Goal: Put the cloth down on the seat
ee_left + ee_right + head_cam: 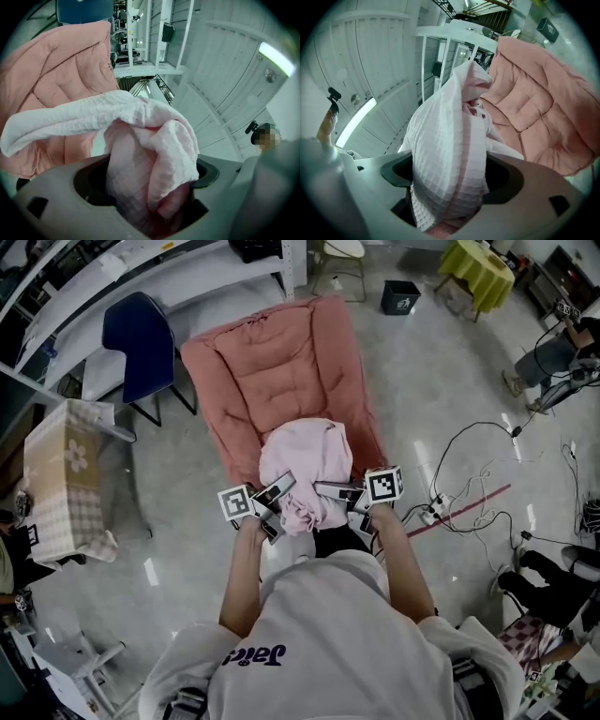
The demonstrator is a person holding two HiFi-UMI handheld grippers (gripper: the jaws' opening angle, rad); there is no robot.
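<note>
**While the cloth [305, 465] is pinched at the seat's near end, a slide to the floor is the main risk**

Since both tongs are closed on it, the pink cloth is bunched between them. The left gripper [274, 507] clamps a thick wad on one side, and the right gripper [339, 495] clamps a folded ridge on the other. Seen from the head view, the bundle lies over the near end of the seat [281, 362], but I cannot tell whether it already rests on the cushion.

If it were let go here, I judge the loose folds could spill off that near edge, because most of the padded seat lies beyond the bundle. Letting go with one side first could drag it sideways.

There is open cushion beyond the cloth. To the seat's left stands a blue chair [141, 343], close by, and cables [469, 465] trail on the floor to its right. A black bin [400, 298] sits past its far right corner, well apart.
</note>
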